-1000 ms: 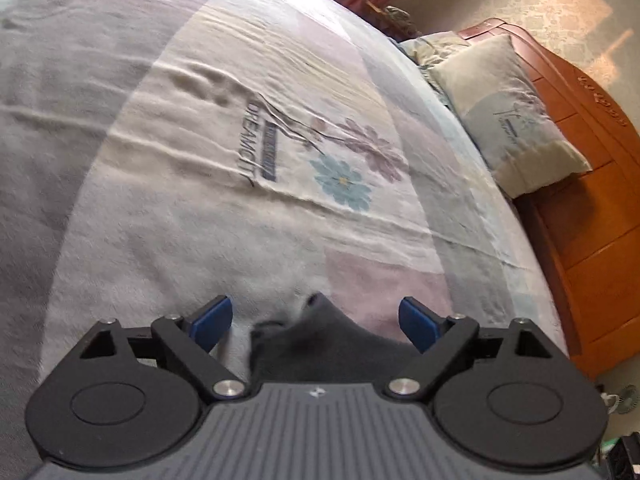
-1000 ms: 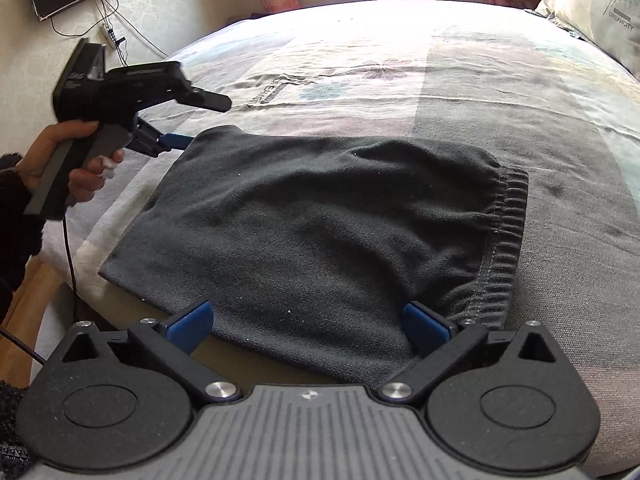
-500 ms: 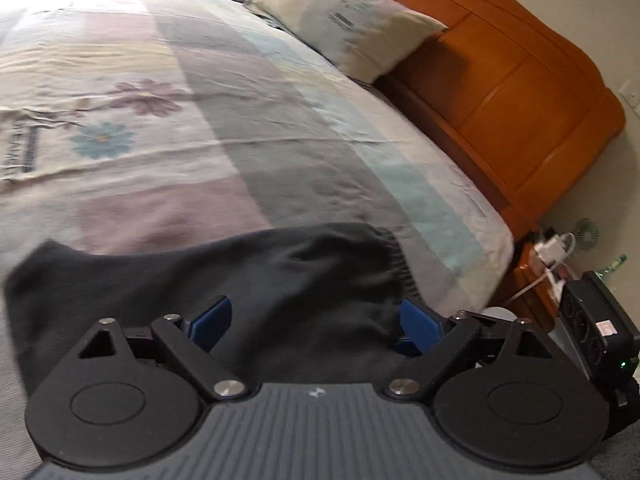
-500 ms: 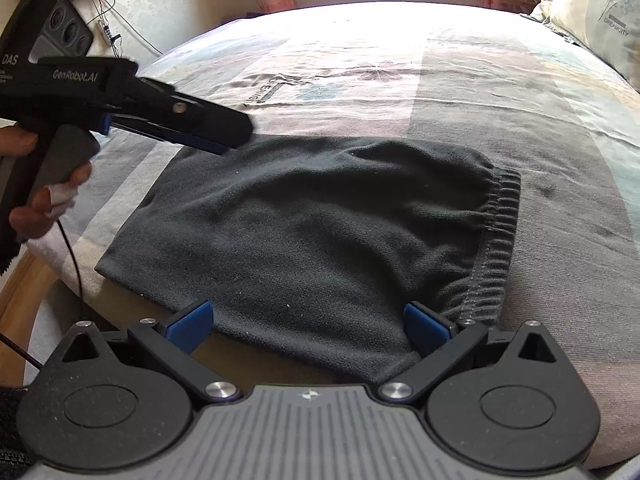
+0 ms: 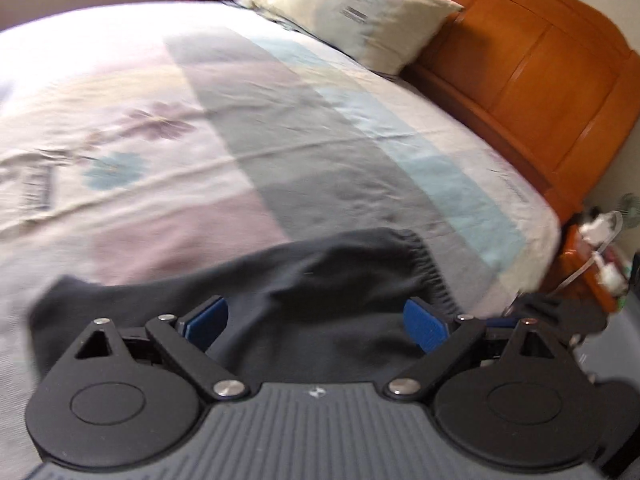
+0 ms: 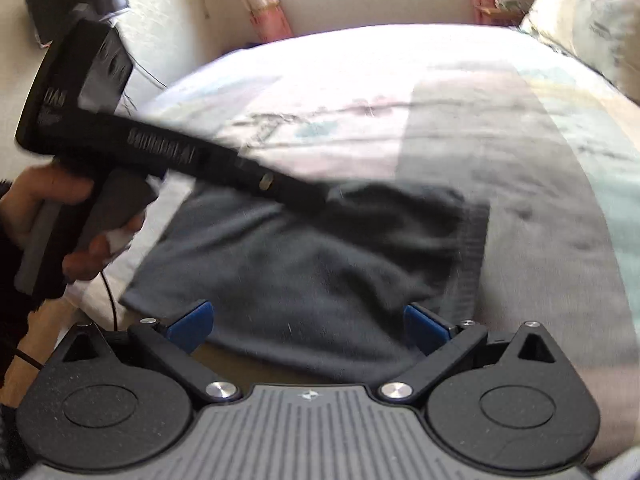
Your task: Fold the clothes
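Two grippers over the bed (image 5: 248,128), and we see one dark garment (image 6: 320,272) lying flat near the bed's edge, elastic waistband toward the pillow (image 5: 360,12) side. Left gripper (image 5: 316,320): jaws wide and opening, blue pads clear of the cloth, nothing held. Right gripper (image 6: 308,324): jaws spread wide at the garment's near edge, gripping nothing. Left hand (image 6: 52,216) holds its handle beside the bed.

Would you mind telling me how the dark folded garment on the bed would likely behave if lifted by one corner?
The dark garment looks like soft fleece lying limp, so it would probably droop and unfold. Its gathered elastic waistband may hang heavier. The fuzzy surface likely grips well rather than slipping.
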A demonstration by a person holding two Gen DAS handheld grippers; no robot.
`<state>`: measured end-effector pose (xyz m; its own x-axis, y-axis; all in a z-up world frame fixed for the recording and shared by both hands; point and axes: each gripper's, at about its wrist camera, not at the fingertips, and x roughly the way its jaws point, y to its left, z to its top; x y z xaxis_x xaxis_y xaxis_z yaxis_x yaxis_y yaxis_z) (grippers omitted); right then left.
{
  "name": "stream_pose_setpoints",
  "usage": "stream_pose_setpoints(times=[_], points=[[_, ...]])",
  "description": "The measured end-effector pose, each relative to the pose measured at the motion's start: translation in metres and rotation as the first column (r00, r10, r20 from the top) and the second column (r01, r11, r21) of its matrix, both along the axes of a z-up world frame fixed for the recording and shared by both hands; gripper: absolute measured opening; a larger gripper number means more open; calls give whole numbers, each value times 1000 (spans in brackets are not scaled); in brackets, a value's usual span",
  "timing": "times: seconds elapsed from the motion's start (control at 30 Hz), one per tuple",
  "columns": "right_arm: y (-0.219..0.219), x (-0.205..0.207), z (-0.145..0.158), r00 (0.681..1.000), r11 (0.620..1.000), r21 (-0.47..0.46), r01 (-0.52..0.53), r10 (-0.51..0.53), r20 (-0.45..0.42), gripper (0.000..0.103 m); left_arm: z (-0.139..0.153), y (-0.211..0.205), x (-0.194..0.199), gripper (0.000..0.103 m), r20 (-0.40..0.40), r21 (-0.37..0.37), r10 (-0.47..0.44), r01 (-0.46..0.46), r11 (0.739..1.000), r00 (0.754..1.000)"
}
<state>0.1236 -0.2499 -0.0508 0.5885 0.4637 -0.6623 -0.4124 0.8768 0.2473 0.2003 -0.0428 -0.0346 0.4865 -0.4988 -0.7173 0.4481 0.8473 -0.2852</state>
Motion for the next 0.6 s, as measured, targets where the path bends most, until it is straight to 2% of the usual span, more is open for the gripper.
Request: stream_pose_setpoints(times=[0.17, 0.3, 0.4, 0.6], points=[[26, 40, 3, 997, 998, -27, -48, 50, 66, 103, 8, 52, -21, 95, 22, 35, 183, -184, 982, 983], [48, 72, -20, 1000, 994, -110, -21, 22, 6, 103, 9, 70, -32, 95, 38, 111, 259, -262, 959, 965], [51, 81, -38, 1000, 992, -130, 7, -11, -29, 103, 7, 76, -39, 95, 35, 119, 275, -278, 953, 961], [45, 62, -25, 998, 991, -133, 31, -37, -44, 103, -2, 70, -42, 95, 10, 106, 275, -274, 956, 961]])
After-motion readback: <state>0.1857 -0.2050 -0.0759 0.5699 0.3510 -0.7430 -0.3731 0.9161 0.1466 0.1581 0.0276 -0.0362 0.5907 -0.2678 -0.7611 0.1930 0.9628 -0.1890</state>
